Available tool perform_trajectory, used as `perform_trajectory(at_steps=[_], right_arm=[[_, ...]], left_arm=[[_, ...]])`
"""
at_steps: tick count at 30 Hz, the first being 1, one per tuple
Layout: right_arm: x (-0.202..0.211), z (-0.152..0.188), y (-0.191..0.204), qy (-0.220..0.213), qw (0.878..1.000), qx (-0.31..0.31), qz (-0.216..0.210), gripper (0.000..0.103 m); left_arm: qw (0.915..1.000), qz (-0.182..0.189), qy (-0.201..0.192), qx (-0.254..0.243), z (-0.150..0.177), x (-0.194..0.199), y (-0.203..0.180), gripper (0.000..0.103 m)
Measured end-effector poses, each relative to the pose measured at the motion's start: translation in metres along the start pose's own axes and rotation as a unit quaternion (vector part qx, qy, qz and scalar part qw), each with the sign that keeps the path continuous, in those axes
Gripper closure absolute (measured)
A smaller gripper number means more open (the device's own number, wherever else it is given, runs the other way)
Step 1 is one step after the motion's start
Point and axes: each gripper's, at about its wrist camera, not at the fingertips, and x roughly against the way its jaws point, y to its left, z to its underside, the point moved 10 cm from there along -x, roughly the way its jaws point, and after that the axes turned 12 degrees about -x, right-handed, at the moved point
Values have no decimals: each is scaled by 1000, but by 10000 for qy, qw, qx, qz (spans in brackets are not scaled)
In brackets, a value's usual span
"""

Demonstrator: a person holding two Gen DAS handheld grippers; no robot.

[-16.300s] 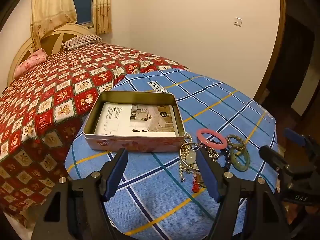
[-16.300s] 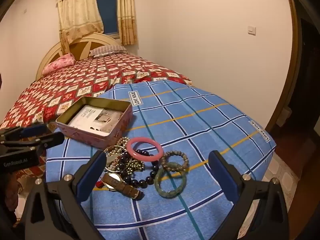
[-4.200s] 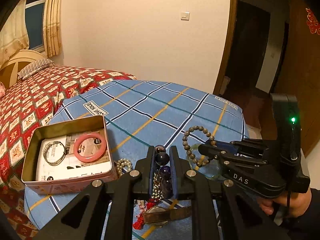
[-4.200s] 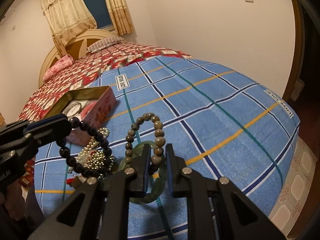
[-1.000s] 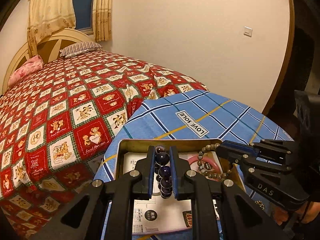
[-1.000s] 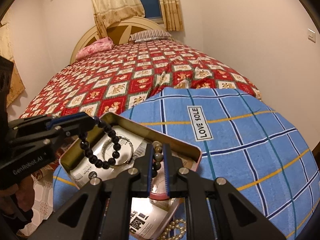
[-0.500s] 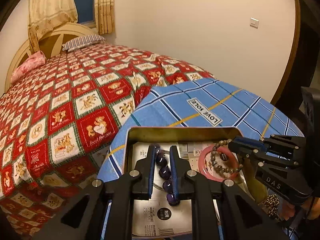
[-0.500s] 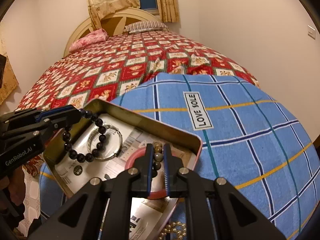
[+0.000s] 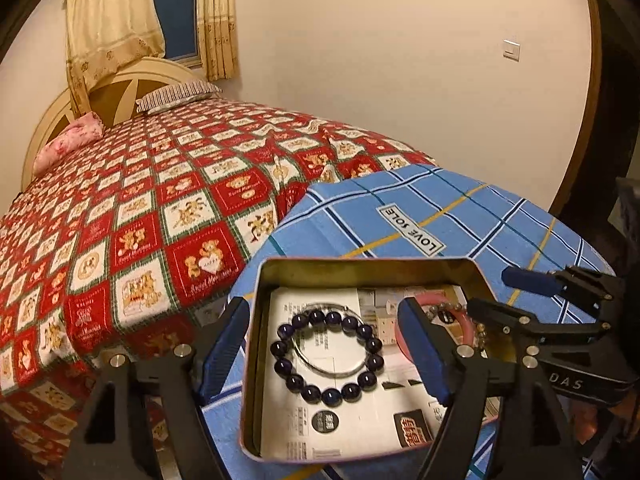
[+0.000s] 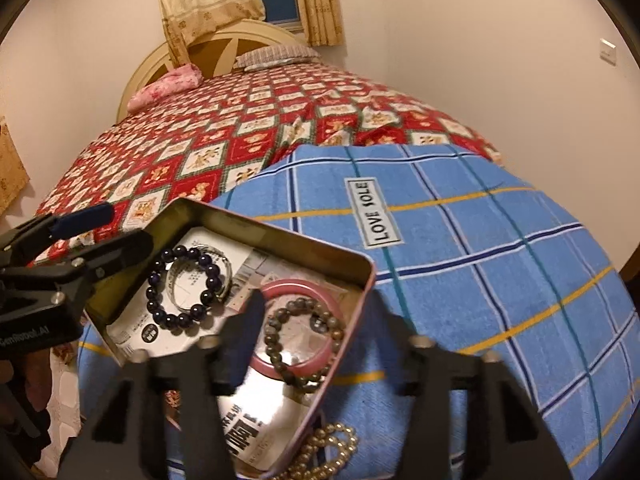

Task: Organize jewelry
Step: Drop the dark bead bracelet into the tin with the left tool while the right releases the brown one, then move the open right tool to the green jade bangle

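The right gripper (image 10: 310, 330) blurs in its own view, its fingers covering part of the pink bangle (image 10: 280, 286); the pearl strand (image 10: 324, 450) runs off the bottom edge. Both pairs of jaws stand wide apart, empty. In the tin (image 9: 360, 266), the dark bead bracelet (image 9: 326, 356) lies centre frame between the left gripper (image 9: 324, 354) jaws; the brown bead bracelet (image 10: 304, 344) lies on the bangle between the right jaws.
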Motion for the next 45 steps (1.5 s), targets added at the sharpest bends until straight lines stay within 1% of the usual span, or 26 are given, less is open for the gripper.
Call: perform_trajectory(at_steps=[3, 6, 10, 13, 17, 23, 26, 30, 33, 37, 43, 45], right_arm=[[5, 2, 2, -6, 10000, 54, -8, 43], [13, 4, 0, -20, 10000, 58, 7, 43], [28, 14, -10, -11, 10000, 10, 36, 42], [39, 26, -22, 27, 9998, 5, 182, 37], [55, 43, -40, 93, 9993, -9, 351, 36], [83, 65, -75, 57, 9979, -171, 628, 32], [93, 78, -88, 55, 9969, -240, 751, 30], [97, 99, -104, 171, 9951, -369, 899, 30], [101, 113, -109, 235, 9947, -512, 856, 30], [103, 128, -110, 298, 9943, -615, 822, 30], [103, 133, -105, 287, 9951, -582, 742, 30], [102, 135, -106, 302, 9950, -626, 720, 33]], left_arm=[[10000, -6, 14, 45, 7, 5, -3, 26], [9999, -78, -74, 6, 9, 15, -7, 26], [9998, -78, -166, -92, 15, 32, -21, 26], [9997, -99, -194, -135, 22, 43, -33, 26], [9997, -7, -231, -117, 31, 55, -50, 26], [9997, 158, -45, -194, 53, 59, -75, 26], [9997, 182, 119, -101, 67, 54, -81, 26], [9995, 147, 284, -78, 80, 52, -87, 26], [9992, 237, 317, -21, 86, 55, -93, 26], [9987, 368, 334, -118, 89, 59, -107, 26], [9979, 479, 374, -241, 92, 59, -121, 26], [9978, 501, 349, -275, 91, 60, -125, 26]])
